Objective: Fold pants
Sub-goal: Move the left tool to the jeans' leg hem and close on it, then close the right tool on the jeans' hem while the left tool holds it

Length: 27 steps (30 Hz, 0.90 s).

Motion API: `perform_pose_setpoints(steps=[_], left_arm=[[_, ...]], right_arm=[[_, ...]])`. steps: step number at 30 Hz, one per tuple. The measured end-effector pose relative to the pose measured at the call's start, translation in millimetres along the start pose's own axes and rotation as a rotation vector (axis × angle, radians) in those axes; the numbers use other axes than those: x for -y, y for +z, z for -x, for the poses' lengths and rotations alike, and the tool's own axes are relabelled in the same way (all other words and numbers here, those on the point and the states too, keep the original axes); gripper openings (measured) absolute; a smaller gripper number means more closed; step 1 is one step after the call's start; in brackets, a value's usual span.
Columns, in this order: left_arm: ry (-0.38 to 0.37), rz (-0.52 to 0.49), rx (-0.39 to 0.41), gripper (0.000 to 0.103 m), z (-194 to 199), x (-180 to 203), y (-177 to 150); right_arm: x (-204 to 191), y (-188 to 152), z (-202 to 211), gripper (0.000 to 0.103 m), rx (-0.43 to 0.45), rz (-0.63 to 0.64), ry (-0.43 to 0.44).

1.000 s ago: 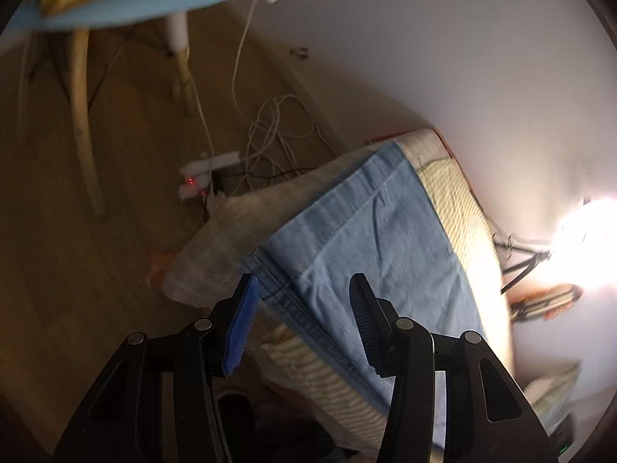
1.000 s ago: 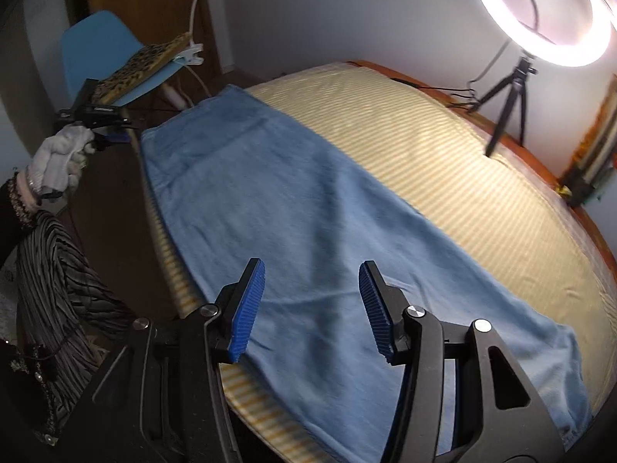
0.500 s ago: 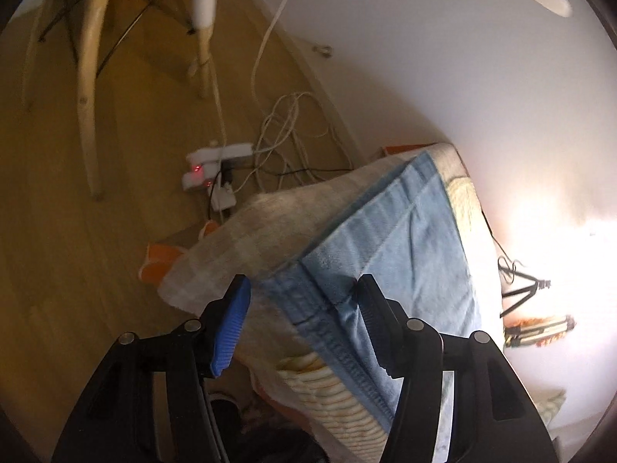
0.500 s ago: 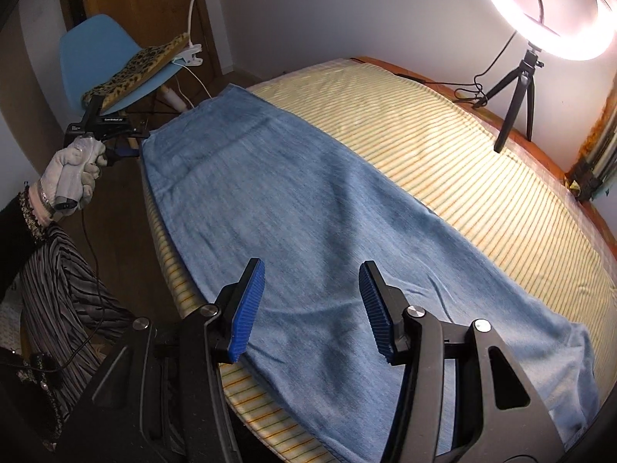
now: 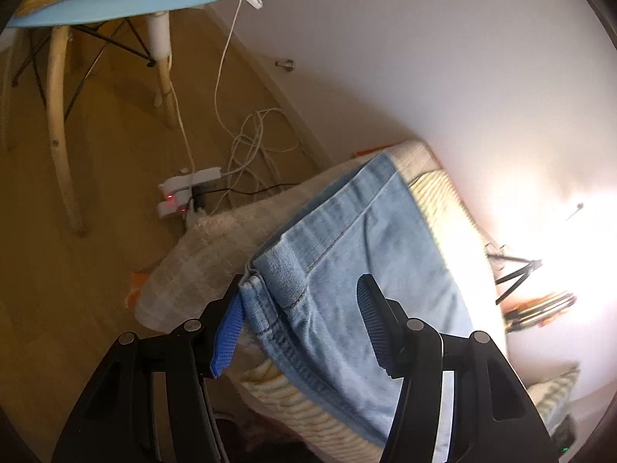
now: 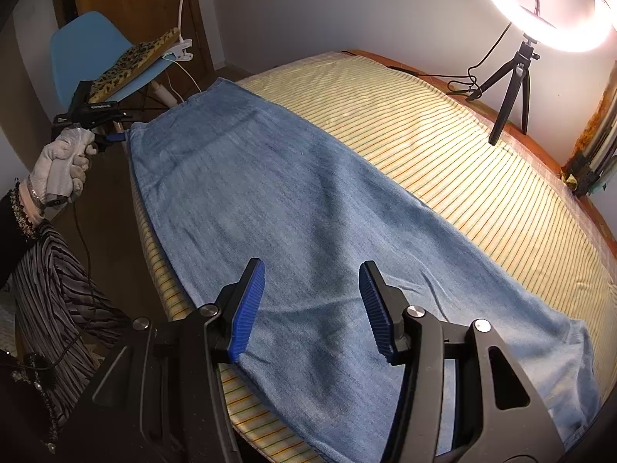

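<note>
Light blue denim pants [image 6: 289, 200] lie flat and lengthwise along the near edge of a bed with a yellow striped sheet [image 6: 443, 146]. My right gripper [image 6: 310, 305] hovers open over the leg part, with nothing between its blue pads. In the left wrist view the waistband corner of the pants [image 5: 270, 270] sits between the fingers of my left gripper [image 5: 299, 328]. That gripper is open; the corner lies close by the left pad [image 5: 227, 332], unpinched. In the right wrist view a gloved hand [image 6: 61, 166] holds the left gripper [image 6: 117, 137] at the waistband end.
A blue chair [image 6: 77, 50] with a leopard-print cushion stands beyond the waistband end. A power strip [image 5: 185, 193] and white cables lie on the wooden floor. A beige blanket [image 5: 208, 239] hangs over the bed's end. A ring light [image 6: 540, 0] on a tripod stands at the far side.
My left gripper has moved in on the waistband corner, which now lies between its fingers; the jaws stand slightly wider. My right gripper has stayed where it was.
</note>
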<state>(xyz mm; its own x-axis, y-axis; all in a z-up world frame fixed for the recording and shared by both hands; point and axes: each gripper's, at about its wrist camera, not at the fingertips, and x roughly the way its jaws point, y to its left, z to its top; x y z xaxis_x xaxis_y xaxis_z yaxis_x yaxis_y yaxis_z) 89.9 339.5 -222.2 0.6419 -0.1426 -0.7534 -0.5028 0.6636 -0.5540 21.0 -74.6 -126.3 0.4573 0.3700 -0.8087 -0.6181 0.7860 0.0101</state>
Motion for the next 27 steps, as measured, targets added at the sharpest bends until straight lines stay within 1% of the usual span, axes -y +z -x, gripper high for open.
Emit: perform_pose_setpoints(steps=[1, 2, 4, 5, 6, 8, 11, 13, 14, 16, 17, 19, 21, 22, 23, 24, 27], left_arm=[[0.016, -0.002, -0.001, 0.054, -2, 1, 0], [0.036, -0.003, 0.019, 0.051, -4, 1, 0], [0.041, -0.002, 0.042, 0.038, -4, 2, -1], [0.045, -0.015, 0.052, 0.025, -3, 5, -1], [0.054, -0.033, 0.063, 0.015, -2, 7, -1], [0.067, -0.095, 0.094, 0.013, 3, 16, -2], [0.062, -0.171, 0.144, 0.012, 12, 30, -6], [0.047, -0.239, 0.175, 0.012, 19, 44, -11], [0.045, -0.297, 0.194, 0.012, 23, 55, -16], [0.039, -0.368, 0.209, 0.011, 27, 69, -24], [0.024, -0.418, 0.208, 0.011, 28, 79, -31], [0.014, -0.473, 0.212, 0.011, 29, 89, -41], [-0.017, -0.514, 0.202, 0.011, 28, 98, -53], [-0.03, -0.528, 0.195, 0.011, 28, 101, -57], [-0.042, -0.546, 0.187, 0.011, 27, 104, -63], [-0.049, -0.563, 0.181, 0.011, 27, 108, -67], [-0.09, -0.564, 0.152, 0.011, 22, 111, -74]], right_arm=[[0, 0, 0, 0.053, 0.001, 0.0, -0.001], [0, -1, 0, 0.053, 0.002, -0.001, -0.003], [0, -1, 1, 0.053, 0.005, -0.002, -0.004], [0, -1, 2, 0.053, 0.006, -0.001, -0.006], [0, -2, 2, 0.053, 0.004, 0.001, -0.008], [0, -3, 3, 0.053, 0.001, 0.007, -0.013], [1, -1, 2, 0.053, -0.003, 0.004, -0.016], [2, 2, 0, 0.053, -0.006, -0.005, -0.014], [2, 5, -2, 0.053, -0.007, -0.012, -0.007], [3, 13, -5, 0.053, -0.008, -0.028, 0.012], [2, 18, -8, 0.053, -0.01, -0.038, 0.025], [1, 29, -14, 0.053, -0.014, -0.05, 0.048], [-1, 47, -23, 0.054, -0.019, -0.074, 0.101], [-2, 54, -26, 0.058, -0.016, -0.088, 0.118], [-3, 64, -32, 0.065, -0.013, -0.11, 0.144], [-4, 75, -39, 0.067, -0.011, -0.13, 0.174], [-10, 106, -63, 0.068, -0.017, -0.17, 0.248]])
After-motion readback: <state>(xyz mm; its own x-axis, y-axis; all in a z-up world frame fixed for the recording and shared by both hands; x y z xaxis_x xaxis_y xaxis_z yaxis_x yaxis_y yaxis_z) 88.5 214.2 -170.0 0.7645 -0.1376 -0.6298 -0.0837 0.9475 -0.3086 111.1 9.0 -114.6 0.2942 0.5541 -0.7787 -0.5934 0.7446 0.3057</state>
